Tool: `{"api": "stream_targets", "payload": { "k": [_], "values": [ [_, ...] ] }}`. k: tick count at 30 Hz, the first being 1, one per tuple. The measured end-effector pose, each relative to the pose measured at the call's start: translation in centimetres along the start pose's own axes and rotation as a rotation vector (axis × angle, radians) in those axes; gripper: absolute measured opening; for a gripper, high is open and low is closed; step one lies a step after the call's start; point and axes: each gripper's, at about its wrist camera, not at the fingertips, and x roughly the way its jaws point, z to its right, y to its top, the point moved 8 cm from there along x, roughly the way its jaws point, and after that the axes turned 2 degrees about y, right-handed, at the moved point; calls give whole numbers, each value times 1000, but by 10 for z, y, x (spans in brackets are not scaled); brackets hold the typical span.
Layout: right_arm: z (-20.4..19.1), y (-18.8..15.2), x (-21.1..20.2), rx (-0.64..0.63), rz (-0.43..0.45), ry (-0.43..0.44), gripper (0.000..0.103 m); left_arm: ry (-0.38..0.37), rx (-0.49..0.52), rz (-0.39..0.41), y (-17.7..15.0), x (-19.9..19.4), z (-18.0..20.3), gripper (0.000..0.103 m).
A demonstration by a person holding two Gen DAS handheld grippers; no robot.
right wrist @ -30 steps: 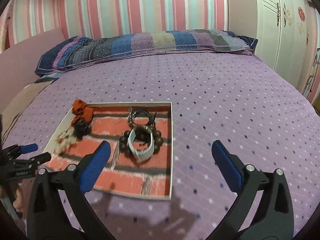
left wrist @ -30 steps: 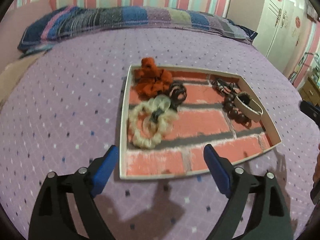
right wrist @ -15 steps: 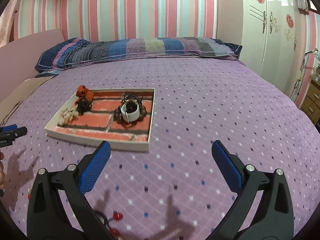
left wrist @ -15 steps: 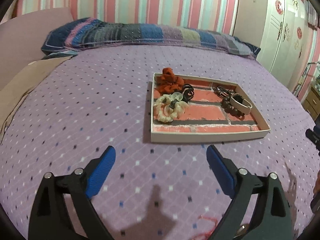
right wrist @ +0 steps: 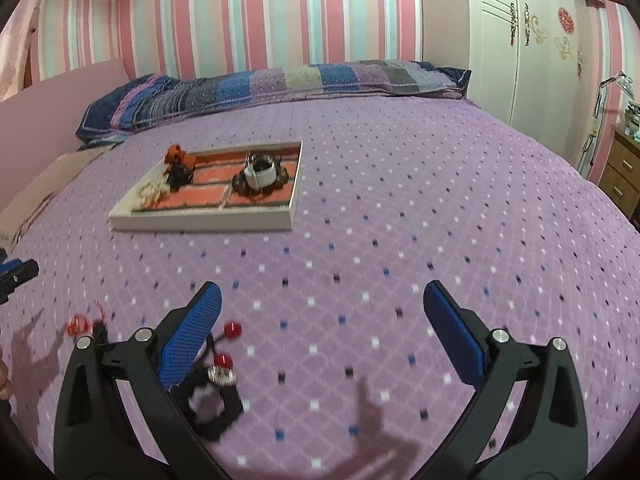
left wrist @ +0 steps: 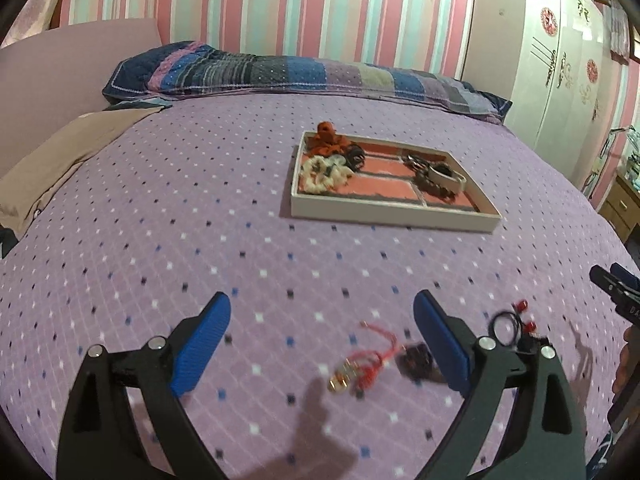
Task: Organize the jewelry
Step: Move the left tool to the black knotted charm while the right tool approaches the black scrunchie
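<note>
Low at six o'clock, the left gripper (left wrist: pixel 322 338) hangs spread wide, its jaws having just widened, over a red-cord charm (left wrist: pixel 362 364); centre it before closing. Right gripper (right wrist: pixel 322 328) gapes empty; the tray (left wrist: pixel 394 216) waits at twelve.

A bed (left wrist: pixel 160 208) covered in purple dotted fabric is observed. Directly on it are seen a shallow tray (left wrist: pixel 394 214), a striped pillow (left wrist: pixel 280 76), a red-corded trinket (left wrist: pixel 360 364) and a black hair tie with red beads (right wrist: pixel 216 396).
</note>
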Motion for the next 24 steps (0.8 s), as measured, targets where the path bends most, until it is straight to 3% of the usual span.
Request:
{"api": "stream_targets", "payload": {
  "k": [10, 16, 24],
  "values": [
    [-4, -41, -9, -32, -25, 2, 98, -10, 0, -31, -39, -6, 14, 91],
    [-10, -61, -4, -43, -53, 11, 98, -13, 39, -7, -52, -9, 25, 91],
    [-18, -77, -2, -59, -63, 21, 98, -36, 27, -36, -66, -2, 25, 91]
  ]
}}
